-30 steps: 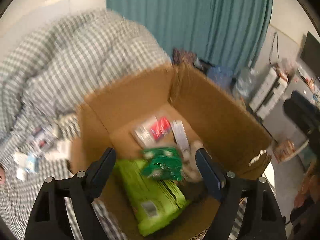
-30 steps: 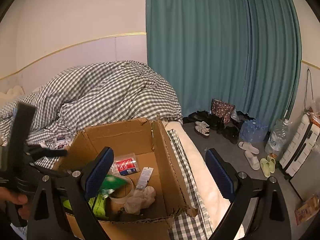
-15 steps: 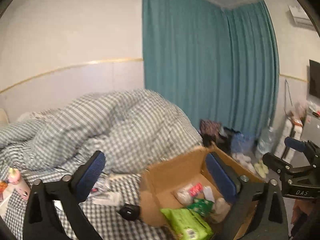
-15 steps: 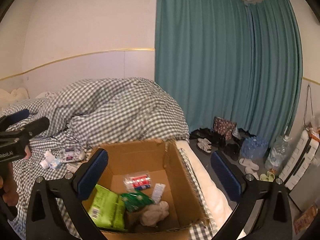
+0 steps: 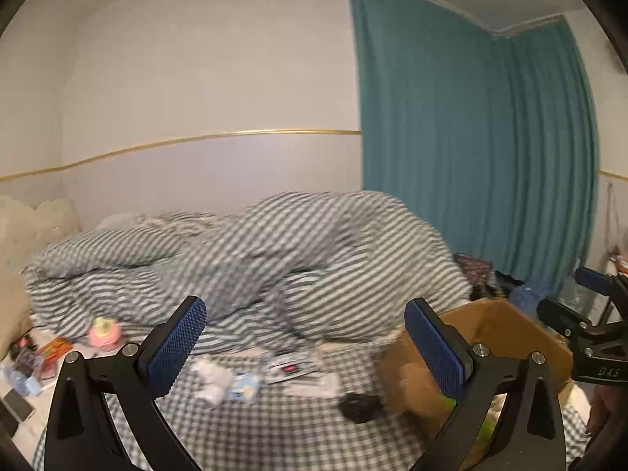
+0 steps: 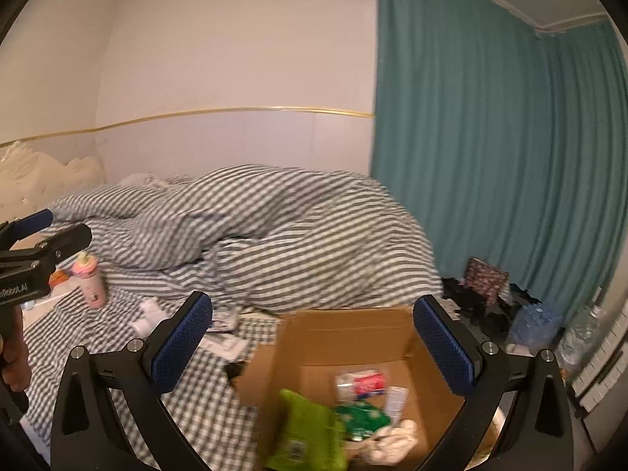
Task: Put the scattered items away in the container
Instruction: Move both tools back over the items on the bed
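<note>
While both my left claw (image 5: 302, 341) and right claw (image 6: 314, 337), jaws lately widening, gape empty, the pink bottle (image 6: 92, 280) stands on the bed left of the box (image 6: 353, 337); probably light, stiff and slick, best pinched mid-body.

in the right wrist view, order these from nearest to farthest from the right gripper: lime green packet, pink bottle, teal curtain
1. Lime green packet, inside the cardboard box just below the right gripper.
2. Pink bottle, upright on the bed, far left.
3. Teal curtain, back wall, right.
</note>
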Demonstrator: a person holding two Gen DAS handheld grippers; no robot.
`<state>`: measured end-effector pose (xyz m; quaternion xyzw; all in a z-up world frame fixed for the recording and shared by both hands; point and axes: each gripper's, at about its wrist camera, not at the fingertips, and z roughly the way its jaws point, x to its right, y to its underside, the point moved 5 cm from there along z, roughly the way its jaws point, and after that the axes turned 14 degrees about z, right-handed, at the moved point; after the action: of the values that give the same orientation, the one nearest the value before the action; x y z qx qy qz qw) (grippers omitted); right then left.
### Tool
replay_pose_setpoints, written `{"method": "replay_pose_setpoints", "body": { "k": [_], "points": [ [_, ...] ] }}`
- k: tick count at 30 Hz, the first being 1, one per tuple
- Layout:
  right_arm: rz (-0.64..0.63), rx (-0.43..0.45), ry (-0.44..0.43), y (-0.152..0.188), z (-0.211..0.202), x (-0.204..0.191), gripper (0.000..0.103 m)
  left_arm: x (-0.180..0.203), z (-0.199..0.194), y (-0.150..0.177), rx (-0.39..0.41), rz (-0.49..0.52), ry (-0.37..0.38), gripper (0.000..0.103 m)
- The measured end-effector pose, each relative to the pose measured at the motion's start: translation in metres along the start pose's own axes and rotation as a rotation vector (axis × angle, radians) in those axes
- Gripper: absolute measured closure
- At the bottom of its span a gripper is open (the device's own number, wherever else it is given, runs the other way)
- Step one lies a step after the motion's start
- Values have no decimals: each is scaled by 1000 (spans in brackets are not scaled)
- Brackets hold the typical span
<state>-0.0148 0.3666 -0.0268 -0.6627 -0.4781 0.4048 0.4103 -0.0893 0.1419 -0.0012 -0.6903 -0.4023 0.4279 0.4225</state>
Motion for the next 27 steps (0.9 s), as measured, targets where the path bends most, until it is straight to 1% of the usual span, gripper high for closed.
{"method": "replay_pose_setpoints", "body": {
  "k": [9,12,16,20,22,27],
  "points": [
    [-50,-81,-110,24,32,-78,0,-90,-8,44,-77,-55,-126,0],
    [-60,-105,-144,33,42,-99,0,-113,-10,57,-95,-76,-160,0],
    [-87,-152,-182,46,57,-125,0,-139,-6,71,-127,-99,-169,0],
    [-104,-251,-200,68,86,-141,0,-148,6,84,-157,-92,-169,0],
    [-107,-314,-197,81,105,-143,0,-150,16,91,-179,-88,-162,0],
    [-105,-457,-155,112,147,-134,0,-147,48,114,-250,-75,-107,0]
  ]
}}
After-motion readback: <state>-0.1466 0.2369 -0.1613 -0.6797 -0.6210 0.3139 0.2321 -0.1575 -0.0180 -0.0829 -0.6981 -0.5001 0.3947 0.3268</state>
